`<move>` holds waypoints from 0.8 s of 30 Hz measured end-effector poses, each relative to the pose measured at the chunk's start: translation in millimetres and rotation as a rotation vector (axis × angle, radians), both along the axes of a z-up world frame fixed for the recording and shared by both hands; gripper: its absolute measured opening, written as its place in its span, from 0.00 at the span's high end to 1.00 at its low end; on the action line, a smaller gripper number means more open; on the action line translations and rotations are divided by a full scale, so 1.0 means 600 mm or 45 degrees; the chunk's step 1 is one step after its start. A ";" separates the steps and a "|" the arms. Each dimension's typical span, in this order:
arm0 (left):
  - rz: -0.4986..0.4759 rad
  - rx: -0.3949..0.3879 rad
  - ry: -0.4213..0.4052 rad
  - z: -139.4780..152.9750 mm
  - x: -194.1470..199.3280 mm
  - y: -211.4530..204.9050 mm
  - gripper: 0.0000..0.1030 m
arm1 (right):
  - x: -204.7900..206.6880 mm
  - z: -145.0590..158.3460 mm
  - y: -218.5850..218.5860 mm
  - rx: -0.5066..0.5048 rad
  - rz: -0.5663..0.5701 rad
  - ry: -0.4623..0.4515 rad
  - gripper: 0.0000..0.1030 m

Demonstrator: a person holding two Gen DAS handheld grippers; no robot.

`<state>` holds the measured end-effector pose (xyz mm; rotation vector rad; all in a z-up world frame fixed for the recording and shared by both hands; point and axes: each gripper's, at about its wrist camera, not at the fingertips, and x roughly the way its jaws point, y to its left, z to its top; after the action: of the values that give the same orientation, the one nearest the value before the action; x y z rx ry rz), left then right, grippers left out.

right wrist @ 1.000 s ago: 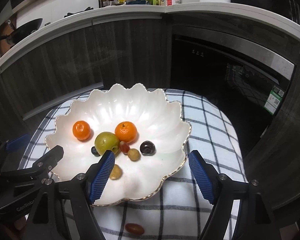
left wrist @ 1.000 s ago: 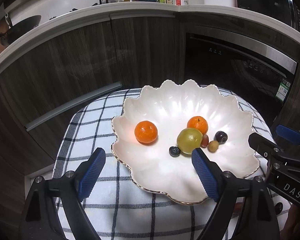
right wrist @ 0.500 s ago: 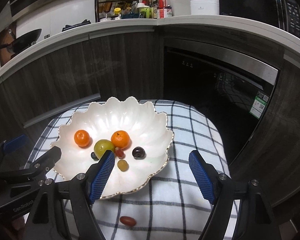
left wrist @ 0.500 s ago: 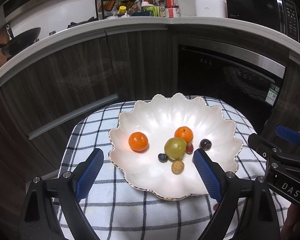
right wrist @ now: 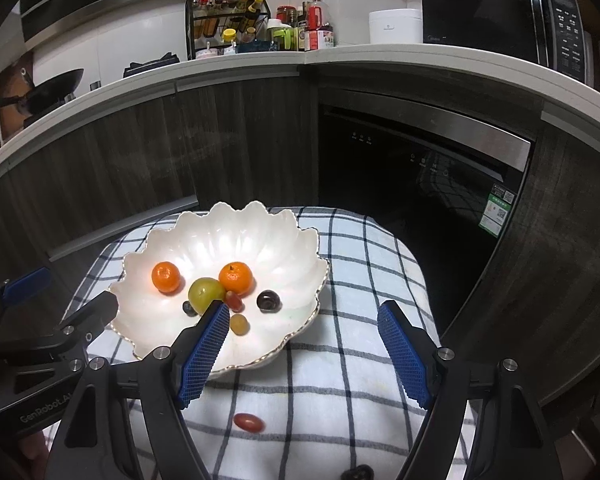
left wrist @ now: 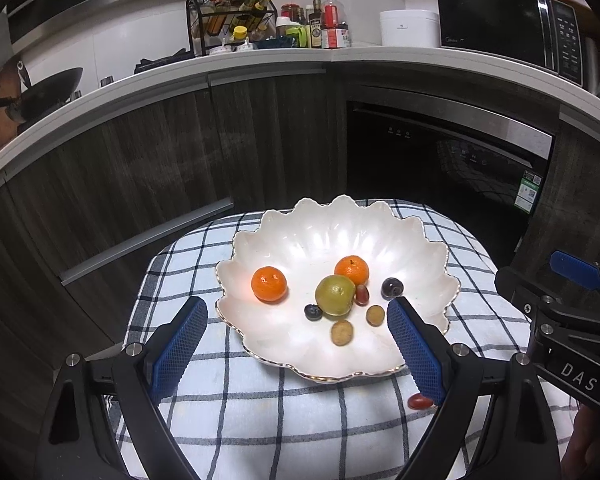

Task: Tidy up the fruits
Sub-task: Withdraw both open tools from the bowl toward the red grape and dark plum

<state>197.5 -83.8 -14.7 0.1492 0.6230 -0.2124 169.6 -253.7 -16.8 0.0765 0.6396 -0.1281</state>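
A checked cloth (left wrist: 259,408) covers the small table. On it sits a white scalloped bowl (left wrist: 340,232) with a gilt rim. The left gripper (left wrist: 295,344) and right gripper (right wrist: 300,348) hover near its front edge, both spread wide and holding nothing. Inside the bowl lie a green fruit (left wrist: 335,294), two mandarins (left wrist: 269,283) (left wrist: 351,270), a dark plum (left wrist: 392,288), two tan longans (left wrist: 342,333) (left wrist: 375,315), a red grape (left wrist: 362,294) and a blueberry (left wrist: 313,312). A red cherry tomato (right wrist: 248,422) lies on the cloth, near side of the bowl.
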 end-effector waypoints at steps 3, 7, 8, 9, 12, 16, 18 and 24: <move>-0.009 -0.001 -0.011 0.004 -0.009 -0.003 0.11 | -0.008 0.003 -0.003 -0.005 -0.005 -0.004 0.25; -0.031 -0.008 -0.017 0.007 -0.022 -0.010 0.11 | -0.023 0.007 -0.009 -0.008 -0.027 -0.009 0.25; -0.040 -0.010 -0.018 0.008 -0.025 -0.013 0.11 | -0.027 0.007 -0.011 -0.007 -0.035 -0.009 0.25; -0.049 -0.012 -0.021 0.008 -0.028 -0.015 0.11 | -0.032 0.007 -0.014 -0.006 -0.044 -0.010 0.25; -0.077 -0.022 -0.022 0.008 -0.038 -0.023 0.11 | -0.046 0.006 -0.023 -0.003 -0.077 -0.011 0.25; -0.112 -0.031 -0.019 0.004 -0.050 -0.032 0.11 | -0.066 0.001 -0.035 0.013 -0.120 -0.007 0.25; -0.131 -0.034 -0.016 0.001 -0.056 -0.037 0.11 | -0.075 -0.001 -0.040 0.015 -0.137 -0.003 0.25; -0.181 -0.042 0.005 -0.013 -0.072 -0.050 0.11 | -0.103 -0.013 -0.049 0.013 -0.181 0.007 0.25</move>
<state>154.4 -113.7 -22.6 0.1612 0.6128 -0.3605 107.9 -283.4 -24.7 0.1312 0.6405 -0.2627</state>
